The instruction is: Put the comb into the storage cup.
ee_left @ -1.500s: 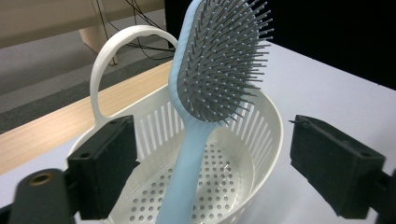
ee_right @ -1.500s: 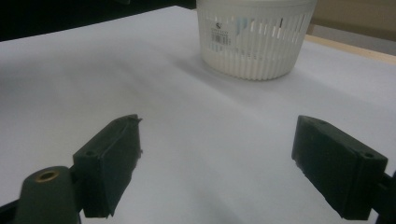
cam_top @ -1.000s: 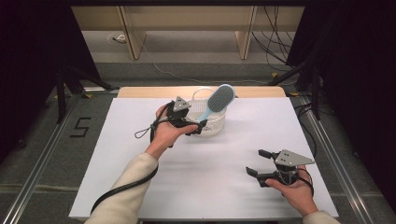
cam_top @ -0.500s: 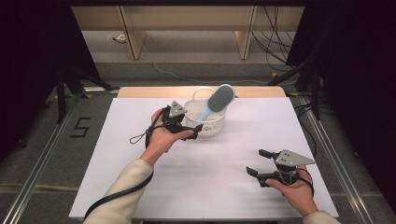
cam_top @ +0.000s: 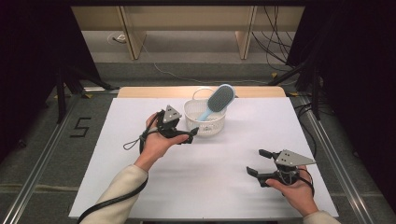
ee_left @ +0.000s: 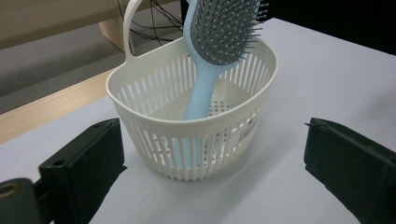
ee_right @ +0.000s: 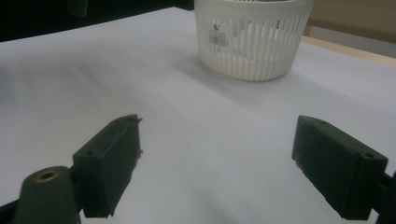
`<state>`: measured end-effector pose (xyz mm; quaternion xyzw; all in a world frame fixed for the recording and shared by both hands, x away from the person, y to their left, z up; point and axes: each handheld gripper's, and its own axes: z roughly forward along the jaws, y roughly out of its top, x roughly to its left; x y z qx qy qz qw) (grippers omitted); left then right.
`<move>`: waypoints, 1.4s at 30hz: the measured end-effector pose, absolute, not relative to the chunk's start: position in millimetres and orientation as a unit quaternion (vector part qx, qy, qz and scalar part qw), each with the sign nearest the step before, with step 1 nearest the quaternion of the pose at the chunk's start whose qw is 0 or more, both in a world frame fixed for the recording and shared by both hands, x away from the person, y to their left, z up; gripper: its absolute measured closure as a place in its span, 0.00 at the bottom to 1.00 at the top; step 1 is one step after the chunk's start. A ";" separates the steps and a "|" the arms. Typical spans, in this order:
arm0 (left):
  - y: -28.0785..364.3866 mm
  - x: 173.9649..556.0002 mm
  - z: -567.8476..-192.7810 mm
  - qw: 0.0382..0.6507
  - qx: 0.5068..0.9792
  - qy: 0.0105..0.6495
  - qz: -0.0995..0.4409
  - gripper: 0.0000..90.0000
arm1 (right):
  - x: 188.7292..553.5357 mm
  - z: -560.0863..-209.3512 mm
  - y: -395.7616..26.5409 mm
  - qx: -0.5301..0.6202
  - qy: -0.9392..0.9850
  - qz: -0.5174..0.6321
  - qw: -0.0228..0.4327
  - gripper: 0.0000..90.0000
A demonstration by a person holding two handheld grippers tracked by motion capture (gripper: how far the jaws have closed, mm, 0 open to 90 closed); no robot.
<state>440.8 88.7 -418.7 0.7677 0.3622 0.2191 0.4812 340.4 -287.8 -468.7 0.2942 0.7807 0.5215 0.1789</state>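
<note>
A white slatted basket (cam_top: pixel 204 120) stands at the back middle of the white table. A light blue hairbrush (cam_top: pixel 218 99) leans in it, handle down and bristled head above the far right rim. My left gripper (cam_top: pixel 189 132) hovers just left of the basket, open and holding nothing. In the left gripper view the jaws of the left gripper (ee_left: pixel 212 135) are spread wide, with the basket (ee_left: pixel 196 140) and brush (ee_left: pixel 224 32) a short way ahead. My right gripper (cam_top: pixel 257 162) is held low at the front right, open. The right gripper (ee_right: pixel 217 126) faces the basket (ee_right: pixel 252 37) from afar.
The white tabletop (cam_top: pixel 224 186) has a wooden strip (cam_top: pixel 140 92) along its far edge. Metal rails run down both sides, and the floor at the left bears a painted number 5 (cam_top: pixel 80 127). Cables lie on the floor behind the table.
My left gripper has drawn back to the left, away from the basket. The hairbrush stays leaning in the basket. The right gripper has not moved.
</note>
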 end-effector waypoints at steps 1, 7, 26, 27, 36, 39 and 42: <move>89.8 438.9 -419.2 0.479 0.769 0.362 0.220 0.05 | 340.4 -468.7 -287.8 0.294 0.781 0.522 0.179 0.18; 95.9 428.2 -421.5 0.478 0.770 0.361 0.219 0.05 | 340.2 -468.6 -287.1 0.294 0.781 0.522 0.179 0.18; 115.7 408.3 -427.7 0.473 0.773 0.360 0.220 0.06 | 340.2 -468.5 -287.0 0.293 0.781 0.522 0.179 0.18; 116.7 407.8 -428.1 0.473 0.773 0.362 0.220 0.06 | 340.2 -468.5 -287.0 0.293 0.781 0.522 0.179 0.18; 124.6 396.9 -431.9 0.470 0.775 0.359 0.223 0.06 | 340.0 -468.3 -287.1 0.293 0.781 0.522 0.180 0.18; 127.8 392.9 -434.7 0.468 0.777 0.358 0.221 0.05 | 340.2 -468.5 -287.0 0.293 0.781 0.522 0.179 0.18; 132.3 389.6 -437.2 0.466 0.778 0.360 0.219 0.05 | 340.0 -468.4 -286.8 0.294 0.781 0.522 0.179 0.18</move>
